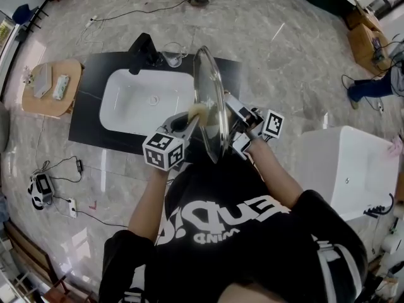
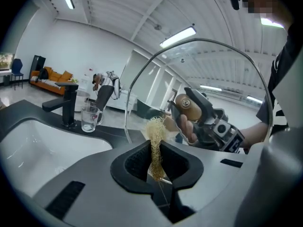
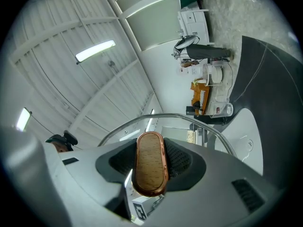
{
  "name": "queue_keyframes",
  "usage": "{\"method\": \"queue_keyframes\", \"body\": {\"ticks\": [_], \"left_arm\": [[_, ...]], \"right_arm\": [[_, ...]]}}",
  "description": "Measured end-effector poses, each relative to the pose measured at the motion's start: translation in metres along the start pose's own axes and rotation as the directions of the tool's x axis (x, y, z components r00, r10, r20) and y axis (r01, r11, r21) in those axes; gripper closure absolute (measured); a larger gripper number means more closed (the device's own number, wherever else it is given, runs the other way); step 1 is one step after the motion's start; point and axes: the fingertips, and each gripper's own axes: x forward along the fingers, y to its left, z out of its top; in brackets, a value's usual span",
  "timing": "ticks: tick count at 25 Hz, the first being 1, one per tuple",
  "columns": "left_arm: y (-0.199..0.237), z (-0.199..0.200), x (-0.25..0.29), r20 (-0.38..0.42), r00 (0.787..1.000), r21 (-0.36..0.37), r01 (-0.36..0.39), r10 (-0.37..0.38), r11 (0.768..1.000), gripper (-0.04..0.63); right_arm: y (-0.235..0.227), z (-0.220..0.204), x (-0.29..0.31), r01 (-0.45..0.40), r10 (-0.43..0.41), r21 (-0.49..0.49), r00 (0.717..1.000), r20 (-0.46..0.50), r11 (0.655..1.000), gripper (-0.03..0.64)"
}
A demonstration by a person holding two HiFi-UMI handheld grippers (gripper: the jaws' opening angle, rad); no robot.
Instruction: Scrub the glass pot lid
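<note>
The glass pot lid (image 1: 210,103) stands on edge above the counter, its steel rim (image 2: 208,42) arching across the left gripper view. My right gripper (image 1: 243,131) is shut on the lid's wooden knob (image 3: 150,163), which fills the space between its jaws; the same knob (image 2: 185,105) shows through the glass. My left gripper (image 1: 187,126) is shut on a tuft of yellow loofah scrubber (image 2: 155,141), whose tip (image 1: 199,113) rests against the lid's glass on the left side.
A white basin (image 1: 146,101) is sunk in a black counter (image 1: 88,115) below the lid. A black tap (image 2: 66,103) and a glass mug (image 2: 90,118) stand at its far edge. A white tub (image 1: 347,163) is at the right, a small wooden table (image 1: 50,87) at the left.
</note>
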Motion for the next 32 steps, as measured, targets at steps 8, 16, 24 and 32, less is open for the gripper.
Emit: {"method": "queue_keyframes", "body": {"ticks": [8,16,24,32], "left_arm": [[-0.038,0.0,-0.013,-0.037,0.993,-0.009,0.109,-0.11,0.994,0.545],[-0.076,0.025,-0.034,-0.011,0.968,-0.027,0.252,-0.252,0.967,0.545],[-0.091,0.072,-0.042,0.073,0.944,-0.01,0.325,-0.323,0.946,0.545],[-0.082,0.107,-0.041,0.166,0.934,-0.006,0.321,-0.316,0.947,0.545]], "right_arm": [[-0.007,0.009,-0.004,0.019,-0.019,-0.002,0.999,0.031,1.0,0.445],[-0.013,0.008,-0.009,0.032,-0.031,-0.014,0.999,0.034,0.999,0.445],[-0.018,0.012,-0.011,0.045,-0.045,0.001,0.998,0.036,0.999,0.445],[-0.018,0.002,-0.012,0.043,-0.044,0.023,0.999,0.016,0.999,0.445]]}}
